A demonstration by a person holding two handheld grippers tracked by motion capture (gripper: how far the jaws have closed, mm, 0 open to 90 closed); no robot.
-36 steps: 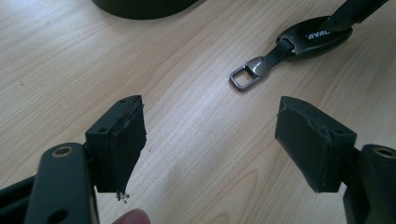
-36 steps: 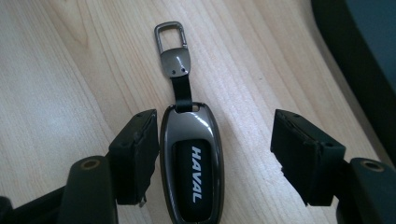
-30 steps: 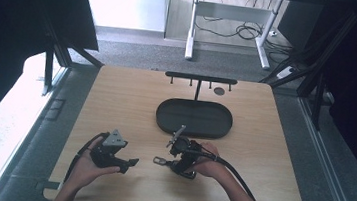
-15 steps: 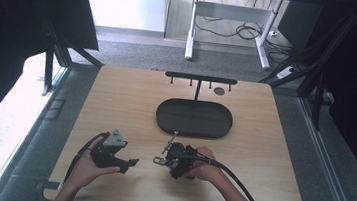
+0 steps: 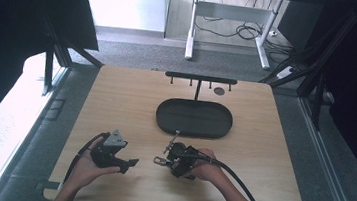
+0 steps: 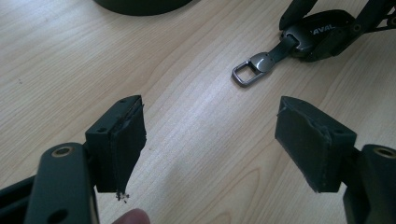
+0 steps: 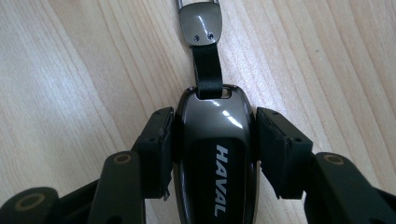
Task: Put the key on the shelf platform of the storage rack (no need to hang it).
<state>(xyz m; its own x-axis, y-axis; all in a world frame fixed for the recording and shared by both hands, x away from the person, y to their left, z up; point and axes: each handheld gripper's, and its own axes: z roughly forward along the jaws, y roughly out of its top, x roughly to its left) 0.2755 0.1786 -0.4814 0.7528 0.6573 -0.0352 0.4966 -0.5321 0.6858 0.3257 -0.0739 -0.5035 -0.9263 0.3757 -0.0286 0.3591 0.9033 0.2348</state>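
- Left gripper (image 5: 129, 164) first: it sits low at the near edge of the table (image 5: 117, 94), jaws spread wide with bare wood between them, same spot as a second ago. It hasn't budged.
- Looking out past those parted jaws, the key fob (image 6: 322, 32) lies ahead and off to the right, its metal ring (image 6: 246, 73) pointing back toward this gripper.
- Now the mover: the right gripper (image 5: 172, 161) has slid back toward the person over the last second, dragging the fob clear of the oval tray (image 5: 194, 118), which now sits well beyond its tips.
- Right gripper view confirms the hold: both pads pressed against the fob's flanks, strap (image 7: 205, 65) and metal tab (image 7: 200, 24) running straight out ahead of the jaws, resting on the wood.
- Beyond the tray stands a hook rack (image 5: 201, 78), untouched.
- My read: the fob has been brought in close so the ring can be offered to the waiting left gripper. A handover or a re-grip on the ring looks next, and the grip looks secure.
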